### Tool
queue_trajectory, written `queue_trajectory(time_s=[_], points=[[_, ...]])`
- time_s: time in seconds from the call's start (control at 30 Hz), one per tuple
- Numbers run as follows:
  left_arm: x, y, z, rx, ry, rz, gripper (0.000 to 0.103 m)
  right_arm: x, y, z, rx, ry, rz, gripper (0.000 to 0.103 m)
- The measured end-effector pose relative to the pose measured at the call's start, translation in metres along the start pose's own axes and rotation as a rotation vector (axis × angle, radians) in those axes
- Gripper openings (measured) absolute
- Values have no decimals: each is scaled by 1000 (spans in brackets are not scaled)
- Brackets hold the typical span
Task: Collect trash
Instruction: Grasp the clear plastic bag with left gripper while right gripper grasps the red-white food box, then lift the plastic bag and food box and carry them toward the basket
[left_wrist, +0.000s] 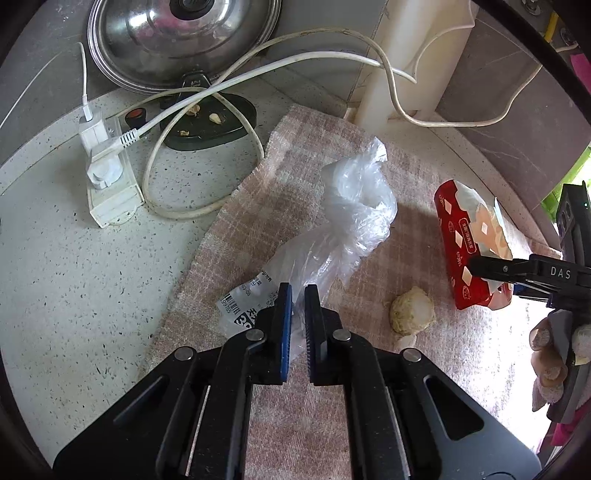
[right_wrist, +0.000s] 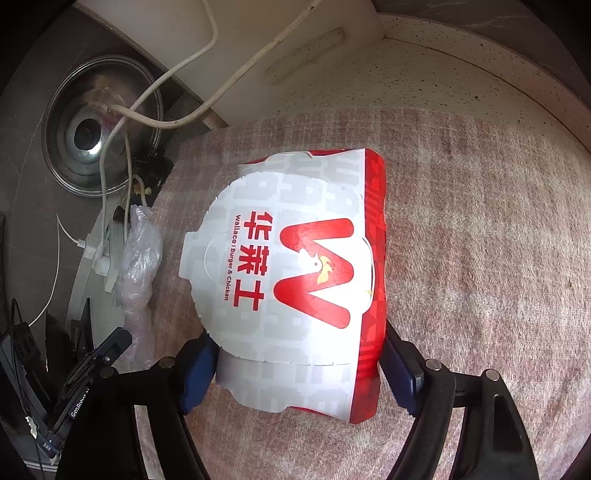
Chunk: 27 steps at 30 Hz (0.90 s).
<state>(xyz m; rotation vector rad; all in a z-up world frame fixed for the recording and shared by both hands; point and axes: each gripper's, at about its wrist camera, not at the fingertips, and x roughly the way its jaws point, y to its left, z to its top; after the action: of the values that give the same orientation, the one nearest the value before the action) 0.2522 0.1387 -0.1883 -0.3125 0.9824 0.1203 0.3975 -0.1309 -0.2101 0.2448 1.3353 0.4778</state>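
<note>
The left gripper (left_wrist: 298, 295) tilts steeply down toward the pink checked cloth (left_wrist: 295, 192) on the speckled stone counter (left_wrist: 74, 258), its blue-padded jaws pinched tight on the near end of a crumpled clear plastic bag (left_wrist: 351, 206) that bears a barcode label. From the fingertips the bag runs toward one o'clock across the cloth. At about four o'clock from the bag lies a small pale lump of food scrap (left_wrist: 412, 310). The right gripper (right_wrist: 301, 369) also angles steeply downward, jaws spread wide to either side of a red and white cardboard burger box (right_wrist: 295, 277) lying on the cloth; the blue pads sit at the box's two flanks, and I cannot tell whether they press on it. In the left wrist view this box lies at three o'clock, with gloved fingers (left_wrist: 546, 365) at the right edge. A steel pot lid (left_wrist: 177, 40) leans at eleven o'clock, above a white power strip (left_wrist: 110, 184).
</note>
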Motion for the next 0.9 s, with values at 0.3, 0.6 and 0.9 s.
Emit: queue_trajectory(time_s=[0.3,0.6,0.9], points=[[-30,2,-7,-18,-42,-30,4,-35,-3,-16,-23,-62,33,80],[-50,-5,-28,39,-44,-25,3,-68,-9,-52,-50,-99,55,79],[-15,-4,-28,37,12,69,79,-80,-13,-74,-58,-89,74,79]])
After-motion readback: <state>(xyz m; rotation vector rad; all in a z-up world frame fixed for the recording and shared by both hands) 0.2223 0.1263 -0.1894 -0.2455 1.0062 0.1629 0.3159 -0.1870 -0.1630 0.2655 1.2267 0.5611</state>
